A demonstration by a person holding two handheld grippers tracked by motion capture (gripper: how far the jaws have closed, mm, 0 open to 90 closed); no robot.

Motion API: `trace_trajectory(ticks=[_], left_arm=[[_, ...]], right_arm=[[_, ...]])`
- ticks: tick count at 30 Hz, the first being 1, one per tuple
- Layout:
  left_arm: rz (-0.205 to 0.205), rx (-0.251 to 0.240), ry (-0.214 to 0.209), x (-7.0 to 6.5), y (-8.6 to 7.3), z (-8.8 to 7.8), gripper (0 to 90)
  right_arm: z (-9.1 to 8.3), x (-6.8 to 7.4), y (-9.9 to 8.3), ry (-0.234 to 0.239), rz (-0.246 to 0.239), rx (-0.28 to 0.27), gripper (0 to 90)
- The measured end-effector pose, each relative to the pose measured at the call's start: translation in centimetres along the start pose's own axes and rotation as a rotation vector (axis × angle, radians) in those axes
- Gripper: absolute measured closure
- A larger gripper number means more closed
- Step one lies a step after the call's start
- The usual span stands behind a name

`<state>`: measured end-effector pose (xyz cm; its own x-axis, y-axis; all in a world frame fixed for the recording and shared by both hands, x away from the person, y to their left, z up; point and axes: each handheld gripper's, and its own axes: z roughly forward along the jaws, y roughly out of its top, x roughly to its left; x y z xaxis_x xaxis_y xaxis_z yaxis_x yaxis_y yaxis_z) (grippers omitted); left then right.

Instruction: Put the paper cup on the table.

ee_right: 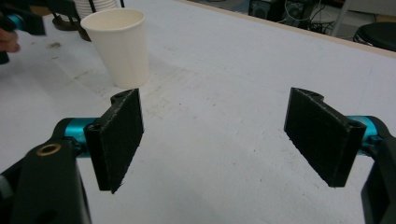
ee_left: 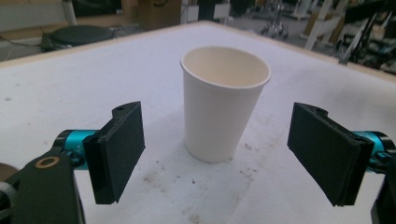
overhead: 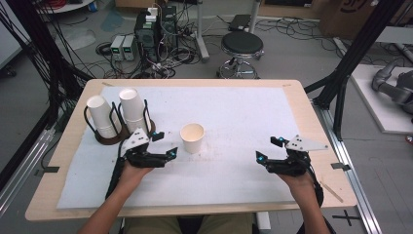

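Paper cup (overhead: 192, 138) upright at frame centre, mouth up, long axis vertical. My left gripper (overhead: 164, 145) just left of it, jaws spread, nothing held. Right gripper (overhead: 269, 149) lower right, jaws apart, empty.

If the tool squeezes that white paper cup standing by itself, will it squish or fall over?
The paper cup looks thin-walled and empty, so it is probably light and would likely squish under a hard squeeze. It is taller than its narrow base, so a sideways bump could well tip it. The left tool stands open and apart from it, so a gentle, even squeeze seems safest.
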<state>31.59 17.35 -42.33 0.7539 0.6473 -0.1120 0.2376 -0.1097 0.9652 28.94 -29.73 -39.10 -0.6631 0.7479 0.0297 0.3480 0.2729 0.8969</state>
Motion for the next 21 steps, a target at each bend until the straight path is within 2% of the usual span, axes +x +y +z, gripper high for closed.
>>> trace_trajectory(ticks=[3, 7, 12, 21], left_arm=[[0.0, -0.028, 0.019, 0.1, 0.4, -1.7, 19.1], [0.027, -0.065, 0.046, 0.3, 0.9, -3.9, 19.4], [0.026, -0.103, 0.081, 0.8, 0.7, -6.2, 19.4], [0.006, -0.148, 0.113, 1.0, 0.0, -7.9, 19.4]], right_arm=[[0.1, 0.0, 0.0, -0.005, -0.003, 0.002, 20.5], [0.2, 0.0, -0.2, -0.004, -0.003, 0.007, 20.5], [0.2, -0.1, -0.5, -0.006, -0.003, 0.009, 20.6], [-0.1, 0.1, -0.4, -0.013, -0.001, -0.004, 20.6]])
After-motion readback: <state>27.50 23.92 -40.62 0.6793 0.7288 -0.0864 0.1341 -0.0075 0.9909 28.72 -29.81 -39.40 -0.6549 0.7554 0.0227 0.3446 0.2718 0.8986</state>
